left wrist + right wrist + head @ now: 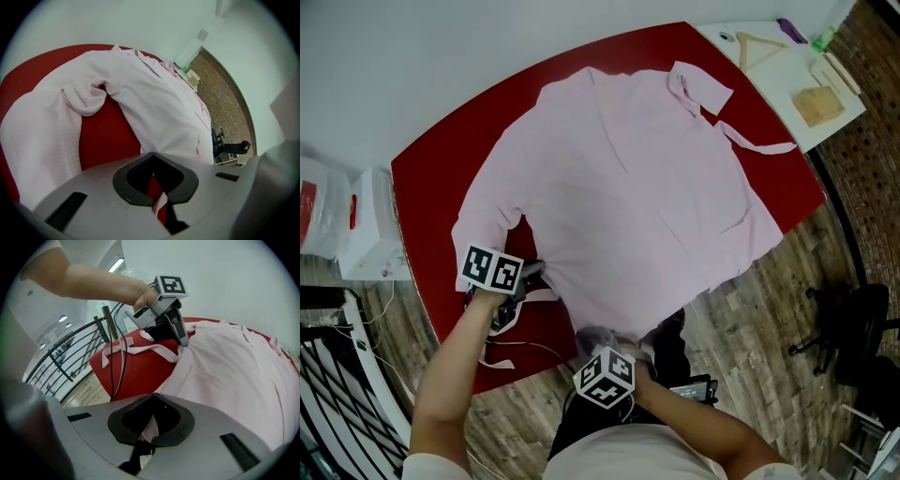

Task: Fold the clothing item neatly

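Two grippers work at the near edge of the red worktop [431,173], each carried in one of the person's hands. The pink garment [628,187] lies spread flat over most of that worktop, its collar end toward the far edge and its hem along the near edge, where part of the cloth hangs over the side toward the wooden floor [787,281]. One sleeve [483,216] runs down toward the near left corner, and in the left gripper view it shows as a rumpled fold [86,101] with bare red surface beside it. A thin pink tie [755,142] trails from the garment toward the far right corner. The left gripper [530,275] sits at the hem near the sleeve's cuff; its jaws are closed together with a narrow strip of pink cloth pinched between them, as its own view [157,197] shows and as the right gripper view confirms where its tips [183,341] meet the garment's edge. The right gripper [602,336] is at the hem nearer the middle of the near edge, jaws likewise pressed together on pink fabric [140,437]. Black cables [115,357] hang off the near left corner. Beyond the far right corner a white side table [797,66] bears a wooden hanger [759,45] and a wooden block [818,105].
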`<action>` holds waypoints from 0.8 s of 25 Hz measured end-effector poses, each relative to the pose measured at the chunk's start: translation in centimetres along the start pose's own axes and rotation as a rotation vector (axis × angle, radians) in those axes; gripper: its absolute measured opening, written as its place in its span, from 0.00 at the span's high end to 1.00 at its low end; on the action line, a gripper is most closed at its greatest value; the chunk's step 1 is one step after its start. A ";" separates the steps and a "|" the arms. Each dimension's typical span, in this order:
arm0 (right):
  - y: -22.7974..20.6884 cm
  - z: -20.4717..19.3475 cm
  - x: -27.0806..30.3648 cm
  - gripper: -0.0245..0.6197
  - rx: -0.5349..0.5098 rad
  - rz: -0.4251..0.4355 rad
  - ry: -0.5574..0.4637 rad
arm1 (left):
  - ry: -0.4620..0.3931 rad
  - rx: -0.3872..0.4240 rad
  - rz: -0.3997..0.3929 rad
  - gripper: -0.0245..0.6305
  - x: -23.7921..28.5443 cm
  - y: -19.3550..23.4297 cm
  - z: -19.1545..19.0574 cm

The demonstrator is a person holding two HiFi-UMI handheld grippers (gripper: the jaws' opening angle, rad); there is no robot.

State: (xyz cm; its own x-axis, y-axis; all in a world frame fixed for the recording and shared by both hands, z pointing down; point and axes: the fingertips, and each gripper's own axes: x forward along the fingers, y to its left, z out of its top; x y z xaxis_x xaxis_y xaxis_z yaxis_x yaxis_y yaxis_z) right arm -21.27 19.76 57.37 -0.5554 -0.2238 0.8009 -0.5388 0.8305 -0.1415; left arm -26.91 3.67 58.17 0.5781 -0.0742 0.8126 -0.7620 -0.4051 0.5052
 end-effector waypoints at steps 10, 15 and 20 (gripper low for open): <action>-5.6 -0.2 -4.6 0.94 -0.001 -0.176 -0.104 | -0.042 -0.042 0.013 0.96 -1.8 1.1 -1.7; -11.9 -4.1 -8.7 0.94 0.040 -0.358 -0.123 | -0.101 -0.018 -0.013 0.96 -2.4 -0.4 -1.3; -16.2 -9.7 -11.9 0.93 0.171 -0.445 -0.079 | -0.182 0.019 -0.046 0.96 -2.4 -3.5 -0.4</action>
State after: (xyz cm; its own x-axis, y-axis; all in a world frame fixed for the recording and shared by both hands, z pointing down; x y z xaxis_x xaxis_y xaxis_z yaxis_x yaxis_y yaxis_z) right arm 0.17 13.94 55.81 -0.2904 -0.5816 0.7599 -0.8275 0.5514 0.1058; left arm -25.73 5.64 54.53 0.6570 -0.2182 0.7216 -0.7287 -0.4292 0.5337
